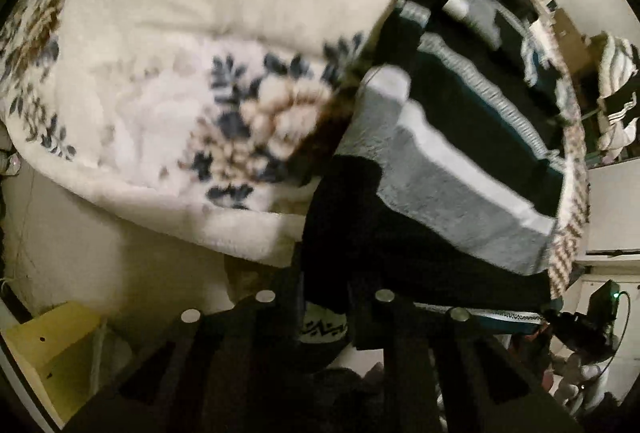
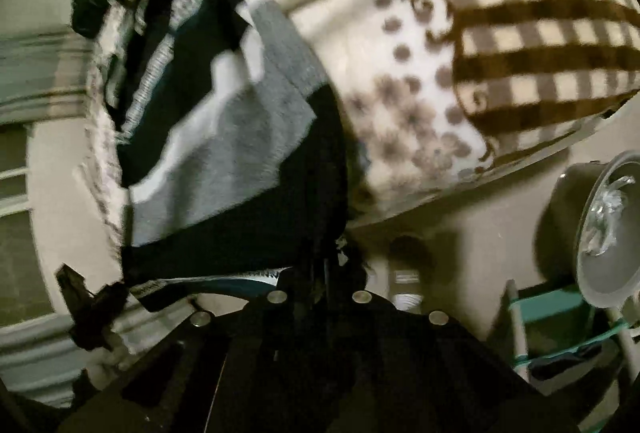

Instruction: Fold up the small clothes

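Two grippers hold one striped garment up by its dark edge

Both the left gripper (image 1: 326, 297) and the right gripper (image 2: 320, 273) look closed on the black hem of a striped garment (image 1: 452, 169), grey, white and black, stretched between them above a floral blanket (image 1: 160, 105) and beside a checked blanket (image 2: 540, 33); it seems the lift-and-spread step, so the next move likely calls for laying the cloth flat on the bedding, both ends level, before any fold; blur hides finer detail
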### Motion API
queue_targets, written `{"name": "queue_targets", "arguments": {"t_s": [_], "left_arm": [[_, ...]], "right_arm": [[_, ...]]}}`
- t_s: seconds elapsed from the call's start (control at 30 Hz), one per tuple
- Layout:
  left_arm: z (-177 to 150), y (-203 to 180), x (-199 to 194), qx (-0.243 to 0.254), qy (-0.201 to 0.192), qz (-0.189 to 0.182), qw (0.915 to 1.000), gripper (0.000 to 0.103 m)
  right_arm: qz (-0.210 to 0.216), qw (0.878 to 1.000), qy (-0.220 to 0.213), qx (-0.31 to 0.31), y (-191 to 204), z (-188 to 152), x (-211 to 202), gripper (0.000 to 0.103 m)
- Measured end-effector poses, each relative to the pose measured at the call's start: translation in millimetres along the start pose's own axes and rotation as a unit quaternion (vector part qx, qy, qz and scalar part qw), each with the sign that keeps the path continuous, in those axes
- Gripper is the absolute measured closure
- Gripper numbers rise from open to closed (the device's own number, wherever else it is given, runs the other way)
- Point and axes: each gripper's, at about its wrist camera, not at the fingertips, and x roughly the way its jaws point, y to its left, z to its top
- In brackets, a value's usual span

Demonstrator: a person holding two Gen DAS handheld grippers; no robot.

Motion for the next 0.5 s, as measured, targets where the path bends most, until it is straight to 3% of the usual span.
{"name": "queue_targets", "arguments": {"t_s": [0.2,0.27,0.37,0.5], "left_arm": [[30.2,5.7,-27.8,-0.027,-0.017,-0.035,0.9989,0.091],[47.1,-0.8,-37.2,-0.047,-0.024,-0.049,0.9974,0.099],[61.4,-7.9,-52.6,-0.061,-0.035,-0.07,0.9951,0.099],[75.8,-23.8,-67.5,-0.048,-0.053,-0.075,0.9946,0.099]], "right_arm": [[0.048,0.998,-0.027,0.01,15.3,6.2,-45.6,0.099],[0.061,0.997,-0.039,0.01,23.2,11.9,-59.2,0.099],[0.08,0.995,-0.059,0.0,41.1,21.5,-85.6,0.099],[0.09,0.993,-0.074,-0.02,65.5,30.0,-109.4,0.099]]}}
